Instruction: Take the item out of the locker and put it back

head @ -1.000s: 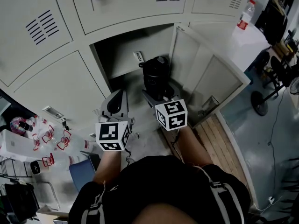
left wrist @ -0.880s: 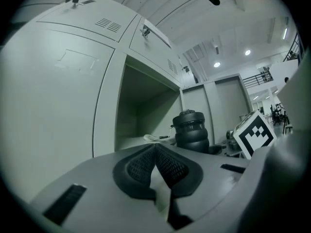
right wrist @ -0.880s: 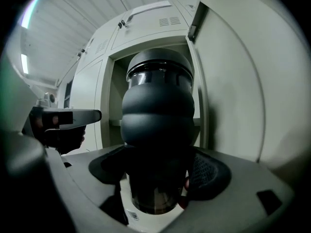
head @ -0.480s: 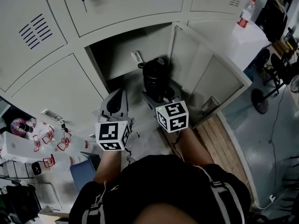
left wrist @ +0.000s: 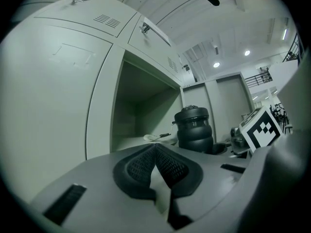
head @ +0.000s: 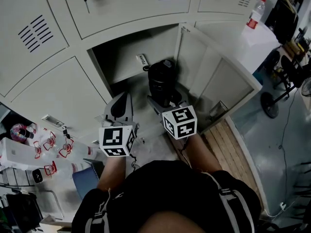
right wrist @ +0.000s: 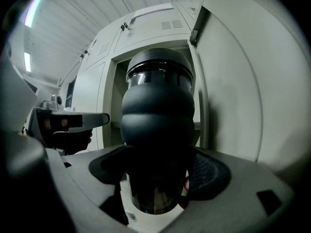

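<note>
A black ribbed bottle [head: 163,84] with a wide lid is held in front of the open locker compartment [head: 131,57]. My right gripper [head: 167,102] is shut on its lower body; the bottle [right wrist: 158,125] fills the right gripper view between the pads. My left gripper [head: 121,108] hangs to the left of it, shut with nothing between its pads [left wrist: 156,166]. In the left gripper view the bottle [left wrist: 194,130] stands to the right, before the dark compartment [left wrist: 146,110].
The locker door [head: 216,79] stands open to the right. A white tag or strip [head: 142,60] lies on the compartment floor. Closed locker doors [head: 48,91] surround the opening. Clutter with red clips [head: 51,142] lies at lower left; a wooden pallet [head: 233,149] at right.
The view has drifted slightly; the bottle and both grippers stay almost where they were in front of the compartment.
</note>
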Tool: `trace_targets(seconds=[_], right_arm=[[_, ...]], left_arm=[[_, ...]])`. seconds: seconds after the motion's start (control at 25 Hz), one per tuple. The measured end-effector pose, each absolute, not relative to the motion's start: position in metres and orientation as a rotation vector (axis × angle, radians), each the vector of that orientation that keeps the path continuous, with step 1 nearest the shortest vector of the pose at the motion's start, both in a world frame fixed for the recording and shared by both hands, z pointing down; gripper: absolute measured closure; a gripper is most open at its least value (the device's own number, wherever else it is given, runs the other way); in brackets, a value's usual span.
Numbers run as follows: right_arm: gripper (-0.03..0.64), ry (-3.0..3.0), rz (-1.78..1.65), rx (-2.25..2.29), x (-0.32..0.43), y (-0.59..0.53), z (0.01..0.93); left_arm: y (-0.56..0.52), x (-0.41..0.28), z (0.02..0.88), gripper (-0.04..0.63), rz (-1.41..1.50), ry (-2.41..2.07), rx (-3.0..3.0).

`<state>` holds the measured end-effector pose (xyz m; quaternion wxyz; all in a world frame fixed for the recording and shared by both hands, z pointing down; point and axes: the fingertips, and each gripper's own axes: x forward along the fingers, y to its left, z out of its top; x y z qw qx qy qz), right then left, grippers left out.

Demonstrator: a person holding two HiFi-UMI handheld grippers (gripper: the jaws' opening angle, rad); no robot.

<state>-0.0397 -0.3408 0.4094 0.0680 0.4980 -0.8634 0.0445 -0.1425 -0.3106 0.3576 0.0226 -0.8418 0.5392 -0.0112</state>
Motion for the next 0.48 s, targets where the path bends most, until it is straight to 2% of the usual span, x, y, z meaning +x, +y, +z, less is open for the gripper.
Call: trace_targets(seconds=[0.48], right_arm=[[0.227, -2.734, 0.194, 1.505, -0.057, -0.359, 0.352]], left_arm=[[-0.311, -0.153, 0.356, 0.583, -0.026, 1.694, -2.596]])
